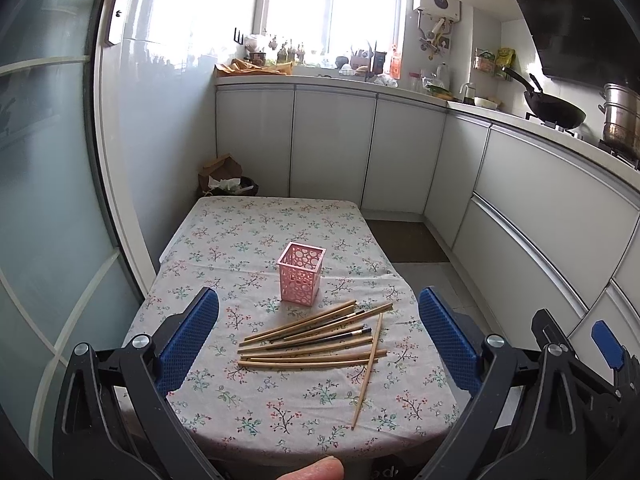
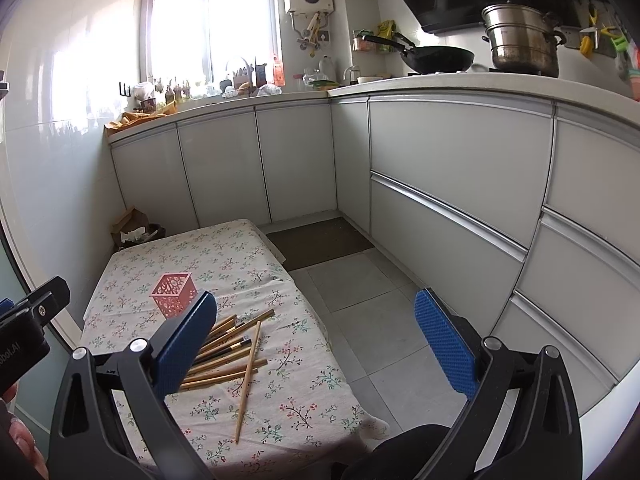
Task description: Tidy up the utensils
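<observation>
While both grippers hang above the near end of the table (image 1: 224,220), neither one holds anything. The left gripper (image 1: 318,332) has its blue padded fingers (image 1: 188,336) spread wide apart, framing the pile of chopsticks (image 1: 312,340) from above. The right gripper (image 2: 316,340) is likewise released, with its left finger over the table's right edge and its right finger out over the tiled floor (image 2: 376,320).

A flowered tablecloth (image 1: 280,412) covers the table. The chopsticks lie loose on it toward the near edge, roughly midway between the left and right edges, most of them fanned side by side and pointing left to right. A few dark-tipped ones are mixed in among the wooden ones. One single chopstick (image 1: 367,368) lies crosswise over the right end of the pile, its lower end reaching toward the near edge.

Just beyond the pile, toward the middle of the table, stands a pink holder (image 1: 301,273) with round cut-outs in its walls; it is upright and looks empty. It does not touch the chopsticks.

A fingertip (image 1: 312,470) shows at the bottom edge of the left wrist view.
</observation>
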`<state>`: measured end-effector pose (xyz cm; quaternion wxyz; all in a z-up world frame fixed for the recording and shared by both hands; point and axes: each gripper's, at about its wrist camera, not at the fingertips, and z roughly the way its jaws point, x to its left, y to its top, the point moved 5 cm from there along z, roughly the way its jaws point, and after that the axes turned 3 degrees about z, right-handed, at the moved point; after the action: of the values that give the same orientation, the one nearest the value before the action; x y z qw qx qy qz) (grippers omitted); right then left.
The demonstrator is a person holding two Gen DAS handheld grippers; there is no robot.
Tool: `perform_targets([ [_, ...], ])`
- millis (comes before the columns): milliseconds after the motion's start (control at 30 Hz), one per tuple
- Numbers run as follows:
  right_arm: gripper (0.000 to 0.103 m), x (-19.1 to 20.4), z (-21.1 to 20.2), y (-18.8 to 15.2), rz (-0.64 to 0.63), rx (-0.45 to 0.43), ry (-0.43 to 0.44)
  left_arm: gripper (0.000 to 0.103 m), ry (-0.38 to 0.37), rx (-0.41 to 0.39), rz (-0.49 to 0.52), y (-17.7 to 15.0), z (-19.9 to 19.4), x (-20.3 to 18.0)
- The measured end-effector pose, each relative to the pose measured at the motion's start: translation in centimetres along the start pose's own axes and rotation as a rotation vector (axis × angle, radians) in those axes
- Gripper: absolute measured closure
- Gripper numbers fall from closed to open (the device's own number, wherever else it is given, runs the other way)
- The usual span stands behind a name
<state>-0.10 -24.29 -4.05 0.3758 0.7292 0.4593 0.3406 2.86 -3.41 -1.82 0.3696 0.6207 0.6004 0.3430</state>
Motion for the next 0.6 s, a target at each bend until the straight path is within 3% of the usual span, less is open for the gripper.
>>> perform_targets([
  [600, 0.006, 0.07, 0.25, -0.24, 0.0, 0.008, -0.001, 0.007, 0.0, 0.007, 0.0, -0.12, 0.08, -0.08],
])
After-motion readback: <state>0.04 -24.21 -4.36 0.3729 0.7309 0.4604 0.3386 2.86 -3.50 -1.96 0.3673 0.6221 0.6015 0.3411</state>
